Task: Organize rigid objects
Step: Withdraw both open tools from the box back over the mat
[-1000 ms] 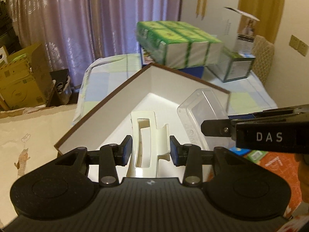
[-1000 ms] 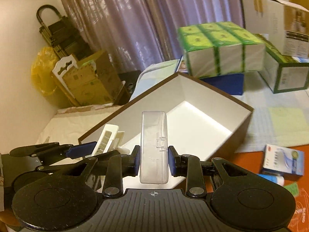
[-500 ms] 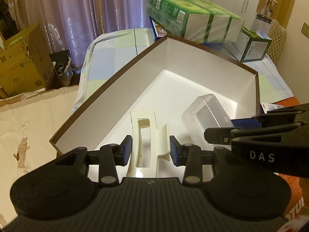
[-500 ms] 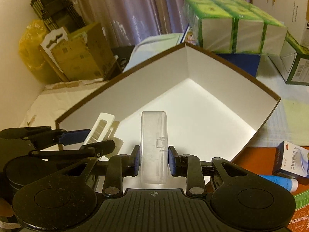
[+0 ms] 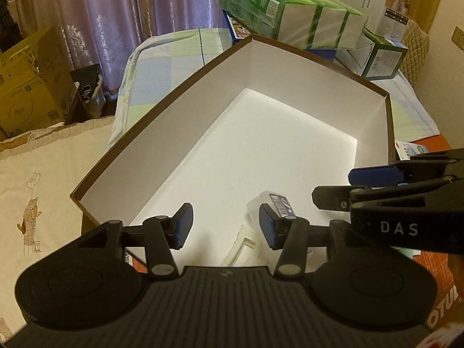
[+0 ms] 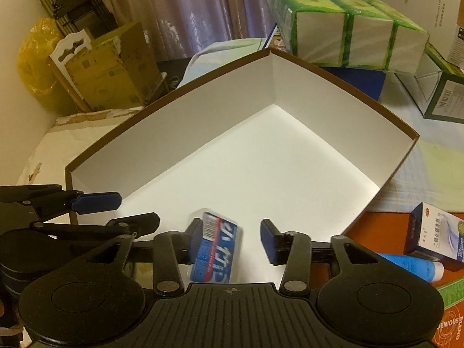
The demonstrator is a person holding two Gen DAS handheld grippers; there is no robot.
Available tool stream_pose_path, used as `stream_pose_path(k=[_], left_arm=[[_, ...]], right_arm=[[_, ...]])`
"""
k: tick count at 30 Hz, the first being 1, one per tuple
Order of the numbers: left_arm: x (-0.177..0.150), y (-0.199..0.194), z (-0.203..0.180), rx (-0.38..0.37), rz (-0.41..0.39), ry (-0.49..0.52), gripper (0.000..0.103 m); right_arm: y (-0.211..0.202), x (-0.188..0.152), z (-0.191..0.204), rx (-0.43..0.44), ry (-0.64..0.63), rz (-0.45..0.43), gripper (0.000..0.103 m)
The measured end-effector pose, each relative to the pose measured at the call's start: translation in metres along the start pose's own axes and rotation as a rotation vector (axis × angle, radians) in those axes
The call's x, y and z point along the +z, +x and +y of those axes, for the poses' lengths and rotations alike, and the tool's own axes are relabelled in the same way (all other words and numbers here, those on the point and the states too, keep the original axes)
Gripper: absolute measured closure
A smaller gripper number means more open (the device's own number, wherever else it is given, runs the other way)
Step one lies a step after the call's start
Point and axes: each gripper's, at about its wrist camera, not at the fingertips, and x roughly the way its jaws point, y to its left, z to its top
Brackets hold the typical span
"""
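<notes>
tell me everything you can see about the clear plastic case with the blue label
The clear plastic case is a small see-through rectangular box with rounded corners and a blue, white and red printed label. It lies tilted on the white floor of the brown-edged box, near its front, between the right gripper's just-opened jaws, leaning against the left pad only.
</notes>
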Motion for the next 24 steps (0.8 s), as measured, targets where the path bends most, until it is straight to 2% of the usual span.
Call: stream_pose_path(k=[14, 21, 24], left_arm=[[-0.006, -0.031, -0.009, 0.016, -0.058, -0.003, 0.056], [-0.014, -0.058, -0.019, 0.029, -0.127, -0.009, 0.039], [-0.019, -0.073, -0.026, 0.028, -0.158, -0.009, 0.036]], right_arm=[[-0.027, -0.009, 0.005, 0.017, -0.002, -0.055, 0.053], [-0.053, -0.018, -0.002, 0.063, 0.024, -0.135, 0.051], [-0.072, -0.024, -0.008, 0.087, 0.019, -0.179, 0.049]])
